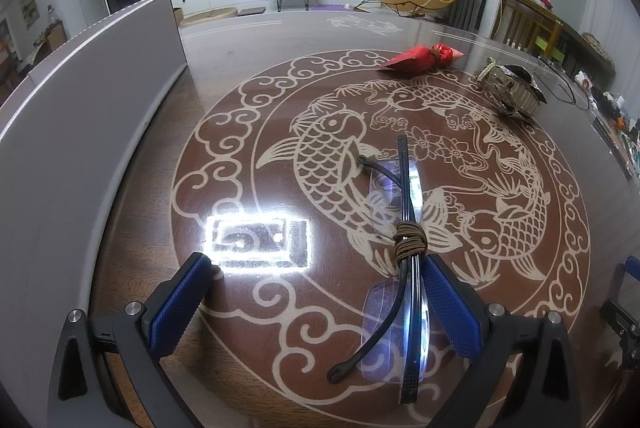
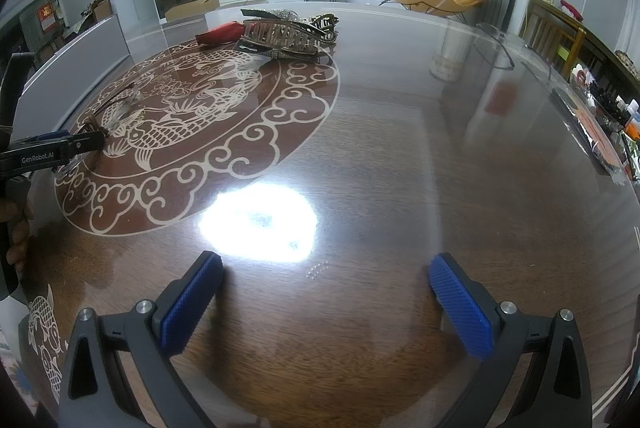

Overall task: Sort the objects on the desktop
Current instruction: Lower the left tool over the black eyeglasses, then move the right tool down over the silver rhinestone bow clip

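1. Sorting is judged to be at an early stage: the loose items are seen scattered over the glossy brown table [image 2: 400,156] with its cream fish medallion, and no grouped pile is visible.
2. The folded rimless eyeglasses with dark temples [image 1: 404,228], a brown cord wound round their middle, are found lying on the medallion between the fingers of the left gripper [image 1: 316,292], whose blue pads are spread wide; the right pad is just beside the frame, perhaps touching it.
3. The right gripper [image 2: 324,292] is held spread above bare tabletop, nothing being between its pads.
4. A red wrapped bundle [image 1: 420,58] and a metallic toothed hair claw [image 1: 510,88] are left untouched at the far side, near each other.
5. Every item is therefore reckoned still to be placed.
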The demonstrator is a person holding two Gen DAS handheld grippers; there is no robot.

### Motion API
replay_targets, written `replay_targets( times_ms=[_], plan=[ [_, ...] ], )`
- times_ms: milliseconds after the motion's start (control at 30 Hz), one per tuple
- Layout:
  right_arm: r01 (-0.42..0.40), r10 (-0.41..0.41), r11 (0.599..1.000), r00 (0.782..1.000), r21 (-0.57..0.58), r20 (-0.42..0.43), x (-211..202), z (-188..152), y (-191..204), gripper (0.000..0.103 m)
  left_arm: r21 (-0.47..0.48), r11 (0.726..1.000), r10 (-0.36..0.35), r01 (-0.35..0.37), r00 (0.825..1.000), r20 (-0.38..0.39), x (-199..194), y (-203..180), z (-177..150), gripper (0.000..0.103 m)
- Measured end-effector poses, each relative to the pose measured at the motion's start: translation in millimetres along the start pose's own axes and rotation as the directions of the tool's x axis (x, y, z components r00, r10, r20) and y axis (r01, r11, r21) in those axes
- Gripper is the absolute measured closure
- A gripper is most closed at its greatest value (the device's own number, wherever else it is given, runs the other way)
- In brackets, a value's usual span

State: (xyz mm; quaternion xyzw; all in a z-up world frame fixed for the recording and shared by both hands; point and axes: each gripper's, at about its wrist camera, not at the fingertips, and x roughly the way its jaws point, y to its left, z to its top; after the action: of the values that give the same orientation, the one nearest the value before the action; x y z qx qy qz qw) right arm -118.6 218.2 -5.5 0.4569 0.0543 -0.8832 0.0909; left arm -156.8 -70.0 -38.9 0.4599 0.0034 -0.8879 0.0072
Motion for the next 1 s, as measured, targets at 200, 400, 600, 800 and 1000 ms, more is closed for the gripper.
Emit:
replay_targets(
  times_ms=[200, 400, 600, 800, 1000],
  plan=[
    [-0.125, 0.123, 0.991, 0.991, 0.044, 0.045, -2, 10, -12, 0.000, -0.001, 1.000, 0.000, 0.000, 1.000, 0.001, 0, 0, 0, 0.000],
    [-0.311, 0.297, 0.944, 0.946, 0.107, 0.126, 20, 108, -36, 0.000, 0.000, 1.000, 0.000, 0.000, 1.000, 0.001, 0, 1, -1, 0.000],
    [-0.368, 0.355, 0.909, 0.930, 0.197, 0.096, 78, 187, -38, 0.000, -0.001, 1.000, -0.001, 0.001, 1.000, 0.001, 0, 1, -1, 0.000],
    [-0.611, 0.617, 0.771, 0.787, 0.181, 0.031, 102, 197, -18, 0.000, -0.002, 1.000, 0.000, 0.000, 1.000, 0.001, 0, 0, -1, 0.000],
    [-0.491, 0.492, 0.868, 0.870, -0.082, -0.001, 71, 188, 7, 0.000, -0.001, 1.000, 0.001, -0.001, 1.000, 0.001, 0, 0, -1, 0.000]
  ],
)
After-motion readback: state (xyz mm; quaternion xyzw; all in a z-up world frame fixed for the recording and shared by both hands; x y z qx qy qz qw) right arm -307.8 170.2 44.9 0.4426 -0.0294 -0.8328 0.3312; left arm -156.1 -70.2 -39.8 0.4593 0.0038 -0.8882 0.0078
